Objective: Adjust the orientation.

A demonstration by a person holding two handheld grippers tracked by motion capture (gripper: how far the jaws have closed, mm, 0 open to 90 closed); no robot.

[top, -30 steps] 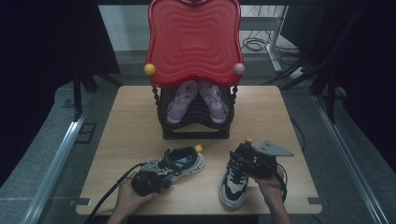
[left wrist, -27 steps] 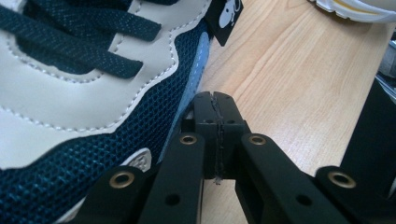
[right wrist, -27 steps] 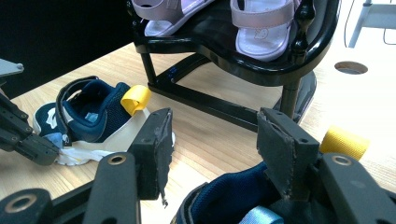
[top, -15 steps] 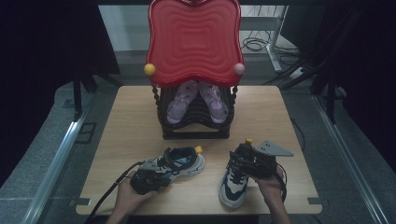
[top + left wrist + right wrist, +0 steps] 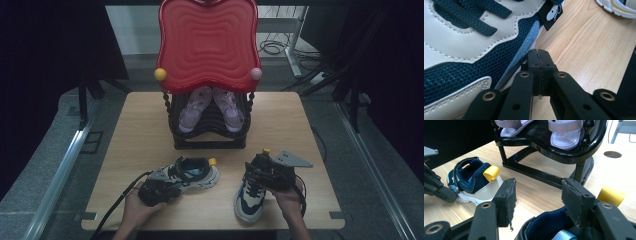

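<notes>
On the wooden bench [image 5: 140,125] stands a black shoe rack [image 5: 207,137] with a red wavy panel [image 5: 207,45] rising above it; the panel carries a yellow ball [image 5: 160,74] at one lower corner and a pink ball [image 5: 256,74] at the other; a pair of lilac sandals [image 5: 210,107] lies on the rack's shelf, toes towards the person.

Two navy and cream sneakers lie in front of the rack, well apart from each other; the left sneaker [image 5: 192,172] lies on its side near the front left of the bench, with its yellow heel loop [image 5: 213,161] pointing towards the rack; the right sneaker [image 5: 250,197] lies near the front right, toe towards the person's edge, and its yellow loop [image 5: 611,195] shows in the right gripper view.

The left gripper [image 5: 156,191], held in the person's left hand [image 5: 137,210], rests against the near end of the left sneaker; in the left gripper view its jaws are pressed together with nothing between them, the tips just beside the blue mesh side of the shoe.

The right gripper [image 5: 537,195], held in the right hand [image 5: 292,202], sits over the heel end of the right sneaker; its jaws are spread, standing either side of the shoe's navy collar; whether the pads touch the collar cannot be told.
</notes>
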